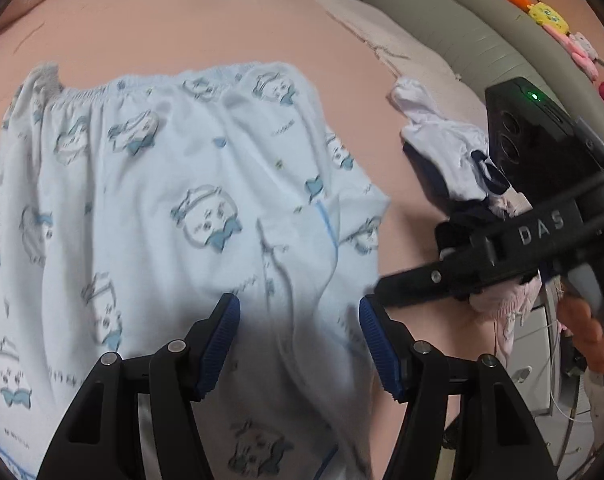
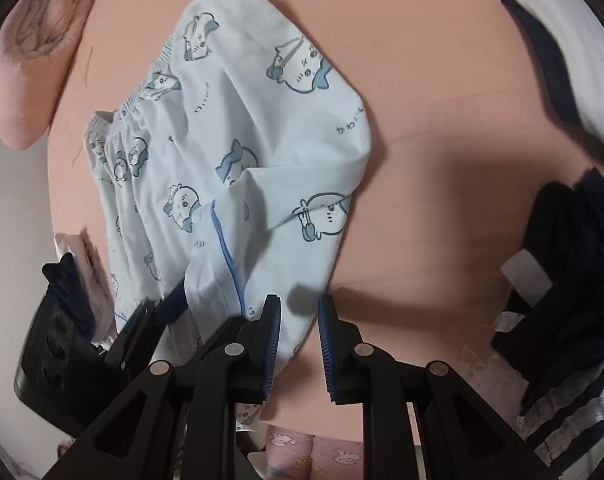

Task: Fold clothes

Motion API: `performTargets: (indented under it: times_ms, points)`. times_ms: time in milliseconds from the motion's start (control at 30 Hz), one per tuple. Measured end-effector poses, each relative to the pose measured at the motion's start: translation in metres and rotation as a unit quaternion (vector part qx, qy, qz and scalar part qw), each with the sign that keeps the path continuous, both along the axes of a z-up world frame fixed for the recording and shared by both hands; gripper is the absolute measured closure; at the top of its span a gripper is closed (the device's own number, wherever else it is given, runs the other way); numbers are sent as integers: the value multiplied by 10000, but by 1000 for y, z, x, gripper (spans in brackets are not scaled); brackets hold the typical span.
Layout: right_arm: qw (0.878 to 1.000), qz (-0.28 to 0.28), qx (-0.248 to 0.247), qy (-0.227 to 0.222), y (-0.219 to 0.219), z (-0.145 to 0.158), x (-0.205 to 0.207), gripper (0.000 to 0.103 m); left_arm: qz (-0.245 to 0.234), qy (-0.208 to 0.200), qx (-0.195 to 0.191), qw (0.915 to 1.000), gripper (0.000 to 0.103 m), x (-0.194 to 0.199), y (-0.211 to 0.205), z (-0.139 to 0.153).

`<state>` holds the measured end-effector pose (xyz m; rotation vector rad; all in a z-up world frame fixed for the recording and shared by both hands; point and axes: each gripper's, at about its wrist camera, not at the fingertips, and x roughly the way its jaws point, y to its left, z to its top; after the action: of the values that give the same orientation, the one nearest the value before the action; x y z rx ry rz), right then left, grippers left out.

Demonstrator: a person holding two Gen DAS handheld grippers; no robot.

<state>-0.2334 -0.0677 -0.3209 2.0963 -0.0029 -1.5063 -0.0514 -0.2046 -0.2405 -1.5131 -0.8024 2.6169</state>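
Pale blue pyjama bottoms (image 1: 181,184) with a cartoon print and an elastic waistband lie spread on the pink sheet (image 1: 221,20). My left gripper (image 1: 299,344) hovers over their lower part, open, with the cloth lying below its wide gap and touching neither pad. My right gripper (image 2: 299,344) has its pads close together at the garment's (image 2: 237,140) near edge. A flap with blue piping is pulled toward it and cloth spans the gap at the fingertips. In the left wrist view the right gripper (image 1: 386,288) reaches in from the right to that same edge.
A heap of white and navy clothes (image 1: 442,148) lies right of the bottoms, with dark clothes (image 2: 574,260) and a white garment (image 2: 562,40) further along. A pink pillow (image 2: 29,80) lies at the far left. A green padded headboard (image 1: 462,40) carries small plush toys.
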Motion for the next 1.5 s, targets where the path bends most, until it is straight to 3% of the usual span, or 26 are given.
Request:
performTargets:
  times_ms: [200,267,300,367,433,467,567,633,733,900,1033,1300,1367,1433,1500]
  points:
    - [10000,-10,-60,33,-1,23,-16,85,-79,91,173,9998,45,-16,3,-4]
    - [10000,-42,-26,19,-4,30,-23,84,-92,115,87,9999,56,-18,4,-4]
    - [9999,-108,-3,-31,-5,33,-26,84,-93,125,-1,9999,67,-18,5,-3]
    - [9995,-242,58,-179,5,31,-29,71,-72,152,-139,9998,78,-18,6,-3]
    - [9989,-344,111,-311,18,28,-30,40,34,188,-56,9998,85,-17,3,-4]
    - [9990,-321,106,-303,14,32,-35,39,51,229,6,9997,85,-15,1,-4]
    - [9998,-160,107,-100,4,43,-45,39,60,320,22,9995,87,-12,0,-1]
    - [9998,-140,147,5,-3,34,-18,39,21,368,12,9993,88,-10,3,3]
    - [9997,-183,183,-38,-11,34,-19,39,-34,451,-71,9990,88,-8,9,10]
    - [9996,-125,223,-153,-24,32,-10,39,-271,620,247,9974,88,-8,21,21]
    - [9988,101,472,72,-36,29,-1,39,-411,527,263,9974,88,-14,32,16]
    - [9970,-80,765,9,-10,18,-4,40,-608,657,709,9935,88,-8,46,15]
    - [9971,-101,752,27,-2,16,-6,44,-645,690,696,9931,88,-7,49,18]
    - [9973,-126,725,45,9,14,-7,61,-631,704,667,9933,88,-4,50,20]
    - [9979,-184,621,55,21,10,-7,69,-582,663,563,9945,87,-3,52,22]
